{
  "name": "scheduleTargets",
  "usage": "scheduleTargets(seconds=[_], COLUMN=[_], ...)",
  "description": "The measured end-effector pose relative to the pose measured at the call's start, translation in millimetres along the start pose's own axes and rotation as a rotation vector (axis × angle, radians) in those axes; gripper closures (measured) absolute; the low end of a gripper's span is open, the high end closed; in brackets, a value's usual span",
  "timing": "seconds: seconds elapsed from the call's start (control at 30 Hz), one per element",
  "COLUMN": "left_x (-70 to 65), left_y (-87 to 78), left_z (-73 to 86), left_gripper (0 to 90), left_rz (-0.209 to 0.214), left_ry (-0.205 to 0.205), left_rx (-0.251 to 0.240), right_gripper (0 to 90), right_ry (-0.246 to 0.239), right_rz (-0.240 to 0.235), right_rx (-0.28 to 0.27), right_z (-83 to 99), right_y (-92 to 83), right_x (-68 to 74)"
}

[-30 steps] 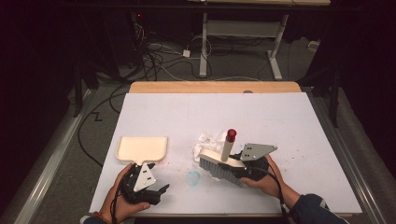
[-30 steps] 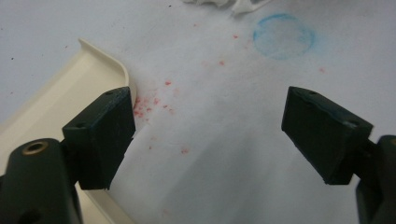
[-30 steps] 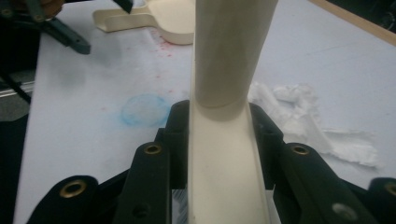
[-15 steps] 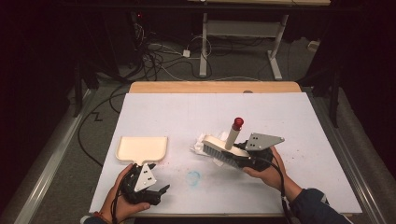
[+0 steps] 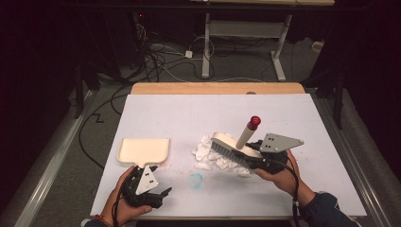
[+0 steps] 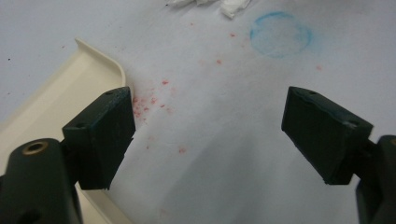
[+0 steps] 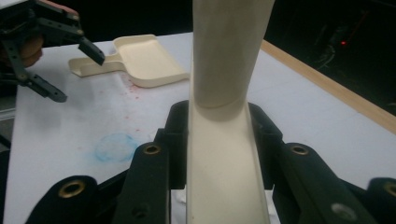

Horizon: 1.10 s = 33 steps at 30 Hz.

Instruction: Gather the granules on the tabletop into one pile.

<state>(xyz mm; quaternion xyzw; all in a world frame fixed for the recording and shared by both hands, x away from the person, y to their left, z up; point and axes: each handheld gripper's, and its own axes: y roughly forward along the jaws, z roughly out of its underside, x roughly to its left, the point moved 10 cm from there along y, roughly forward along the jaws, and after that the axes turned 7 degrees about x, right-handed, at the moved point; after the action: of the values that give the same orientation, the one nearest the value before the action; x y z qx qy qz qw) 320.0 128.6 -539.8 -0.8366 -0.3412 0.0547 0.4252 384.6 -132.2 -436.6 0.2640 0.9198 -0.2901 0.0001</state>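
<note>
We hold cream hand brush with red-capped handle [image 5: 235, 144] in right gripper [image 5: 257, 158], jaws clamped, over white crumpled paper scraps [image 5: 208, 153]. Left gripper [image 5: 158, 194] jaws apart (empty) beside cream plastic dustpan [image 5: 143, 150]. Sweeping step; next, we judge: grip dustpan, brush scraps in.

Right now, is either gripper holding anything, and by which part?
The right gripper is shut on the brush, clamping its cream back beside the handle's base. The left gripper is open and holds nothing.
</note>
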Motion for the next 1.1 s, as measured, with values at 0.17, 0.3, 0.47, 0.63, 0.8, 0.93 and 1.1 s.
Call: scheduleTargets(seconds=[0.17, 0.3, 0.47, 0.63, 0.8, 0.93, 1.1], left_x=[-1.0, -3.3, -3.4, -4.4, -4.9, -5.3, -4.8], left_y=[-0.2, 1.3, 1.3, 1.9, 3.0, 3.7, 4.8], left_z=[-0.1, 0.1, -0.1, -1.6, -2.7, -2.8, -1.6], left_gripper=[17.0, 17.0, 17.0, 17.0, 17.0, 17.0, 17.0], left_rz=[0.001, 0.008, 0.007, 0.007, 0.009, 0.012, 0.013], left_ry=[0.003, 0.009, 0.011, 0.015, 0.018, 0.021, 0.023], left_rx=[0.000, 0.004, 0.005, 0.006, 0.009, 0.010, 0.015], right_gripper=[67.5, 67.6, 67.6, 67.5, 67.6, 67.6, 67.6], right_ry=[0.009, 0.033, 0.087, 0.108, 0.101, 0.111, 0.101], right_rz=[0.034, 0.061, 0.094, 0.087, 0.047, 0.039, 0.009], right_rx=[0.023, 0.059, 0.085, 0.142, 0.221, 0.241, 0.219], right_z=[8.3, 23.4, 46.3, 72.0, 90.3, 94.6, 90.0], right_y=[-15.5, -33.5, -60.3, -72.7, -70.4, -62.3, -48.0], right_x=[-7.7, -19.2, -31.9, -32.4, -24.3, -22.6, -14.7])
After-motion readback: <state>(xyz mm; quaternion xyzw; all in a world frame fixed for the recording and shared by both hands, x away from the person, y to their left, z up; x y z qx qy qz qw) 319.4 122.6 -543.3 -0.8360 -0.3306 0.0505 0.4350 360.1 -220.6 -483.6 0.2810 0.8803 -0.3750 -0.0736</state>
